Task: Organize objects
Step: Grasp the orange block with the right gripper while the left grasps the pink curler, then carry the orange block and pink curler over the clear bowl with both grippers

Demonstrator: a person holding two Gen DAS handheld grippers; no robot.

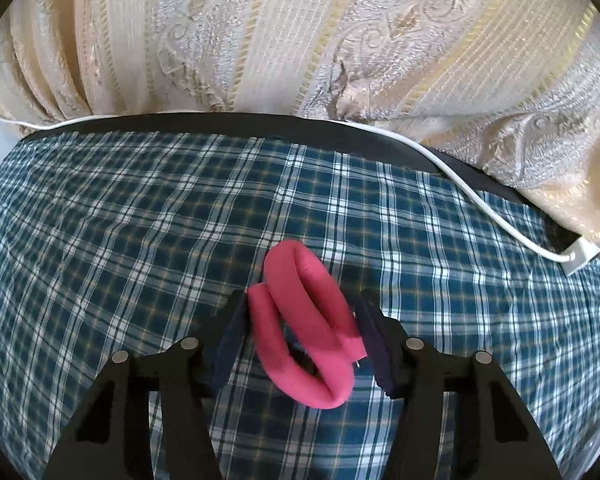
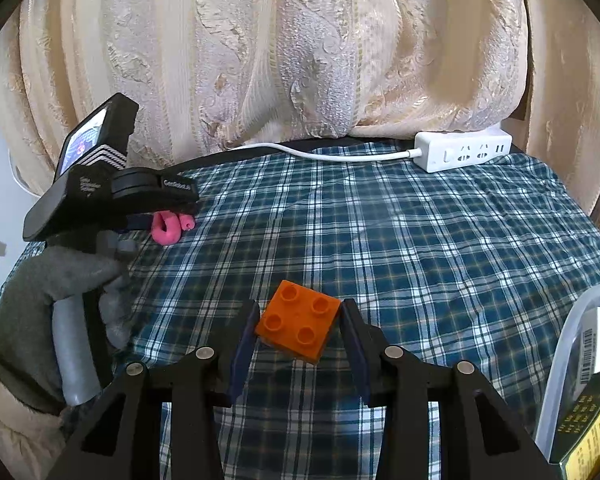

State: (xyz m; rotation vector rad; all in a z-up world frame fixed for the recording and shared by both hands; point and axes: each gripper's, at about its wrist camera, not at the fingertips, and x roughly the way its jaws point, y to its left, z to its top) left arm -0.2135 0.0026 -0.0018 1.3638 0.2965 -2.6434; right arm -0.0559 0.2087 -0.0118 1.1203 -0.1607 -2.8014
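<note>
At lower centre of each view, the left gripper [image 1: 300, 316] brackets a pink bent foam tube [image 1: 306, 328] and the right gripper [image 2: 300, 320] an orange studded plastic brick [image 2: 298, 326]. Whether either is clenched I cannot tell. Both things seem not yet put in the clear plastic box [image 2: 572, 344] at lower right.
</note>
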